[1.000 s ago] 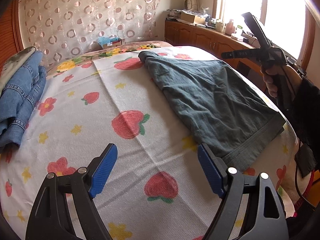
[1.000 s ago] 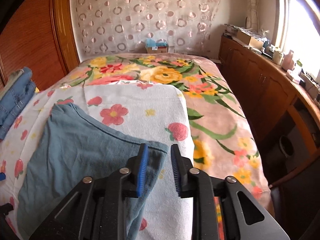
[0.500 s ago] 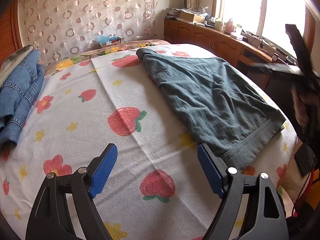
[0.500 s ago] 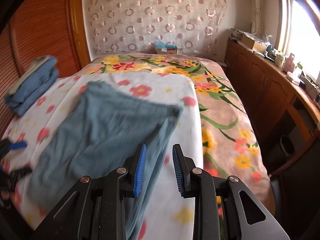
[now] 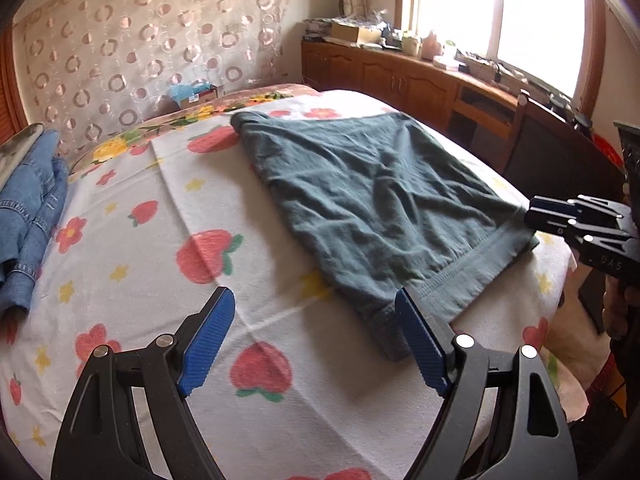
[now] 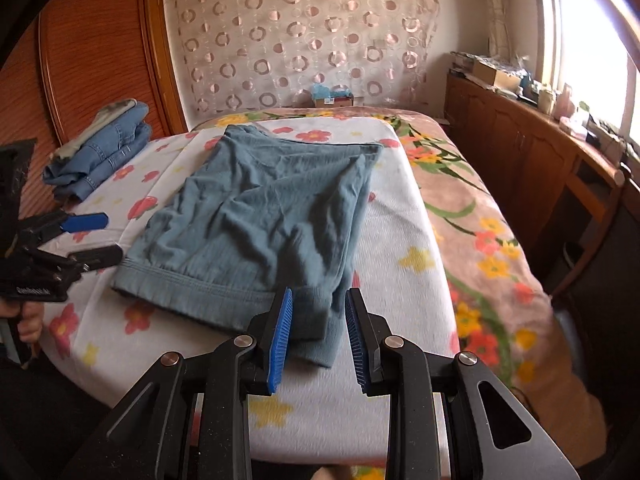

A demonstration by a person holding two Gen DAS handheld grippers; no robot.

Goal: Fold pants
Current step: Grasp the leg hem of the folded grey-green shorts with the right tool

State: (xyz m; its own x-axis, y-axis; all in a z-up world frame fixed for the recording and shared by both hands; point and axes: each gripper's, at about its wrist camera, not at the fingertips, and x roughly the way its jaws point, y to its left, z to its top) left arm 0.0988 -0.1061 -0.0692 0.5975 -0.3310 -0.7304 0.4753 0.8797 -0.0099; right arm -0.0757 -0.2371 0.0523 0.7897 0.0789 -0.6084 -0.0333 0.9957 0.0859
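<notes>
Dark teal pants (image 5: 380, 208) lie folded lengthwise on the strawberry-print bed cover (image 5: 160, 240), waistband toward the near edge. My left gripper (image 5: 316, 320) is open wide just above the cover, its right pad beside the waistband's near corner. In the right wrist view the pants (image 6: 260, 216) fill the middle. My right gripper (image 6: 318, 320) hovers over the waistband's right corner with a narrow gap between its pads and nothing pinched. The left gripper (image 6: 100, 240) shows at the left edge, and the right gripper (image 5: 560, 216) at the right edge of the left wrist view.
A stack of folded blue jeans (image 6: 104, 148) sits at the bed's left side by the wooden headboard (image 6: 92, 52). A floral blanket (image 6: 480, 216) covers the bed's right side. Wooden cabinets (image 6: 520, 152) with clutter run under the window. A small box (image 6: 332, 96) stands at the far end.
My right gripper has drawn back from the far end of the pants to the waistband end near the bed's edge. The left gripper edged closer to the waistband corner. The pants lie still.
</notes>
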